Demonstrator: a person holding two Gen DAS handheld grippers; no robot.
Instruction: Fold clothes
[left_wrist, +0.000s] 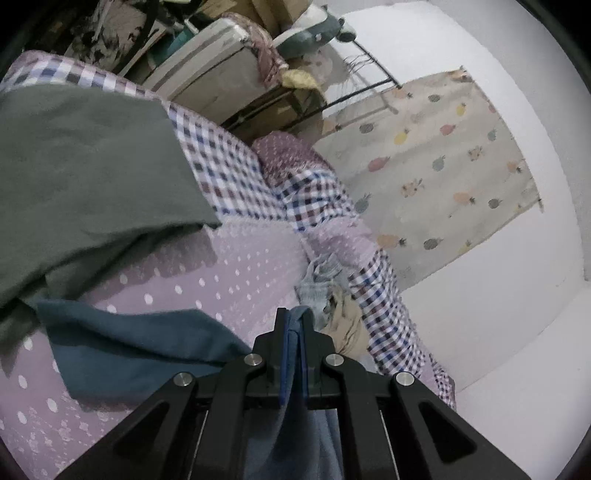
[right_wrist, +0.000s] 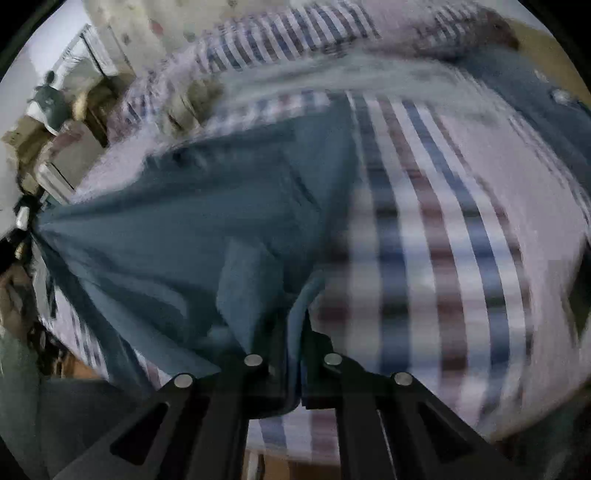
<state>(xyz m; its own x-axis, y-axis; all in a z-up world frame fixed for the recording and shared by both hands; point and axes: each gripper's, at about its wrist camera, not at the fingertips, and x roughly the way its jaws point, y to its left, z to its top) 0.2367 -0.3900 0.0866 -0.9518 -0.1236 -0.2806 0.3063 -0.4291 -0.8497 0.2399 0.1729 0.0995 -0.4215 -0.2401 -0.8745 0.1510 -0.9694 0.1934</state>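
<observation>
Teal garment (right_wrist: 192, 236) stretched taut above the bed, beside gray-green clothing (left_wrist: 81, 170).

I see a bed (left_wrist: 229, 266) covered by a lilac sheet with white dots, and a checked blanket (left_wrist: 229, 173) in blue, maroon and white running along its far edge. A grey-green garment (left_wrist: 88, 173) lies spread over the sheet and part of the blanket. A teal garment (left_wrist: 140, 347) lies on the sheet nearer to me. A small crumpled pile of pale cloth (left_wrist: 332, 295) sits by the bed's edge against the blanket.
</observation>
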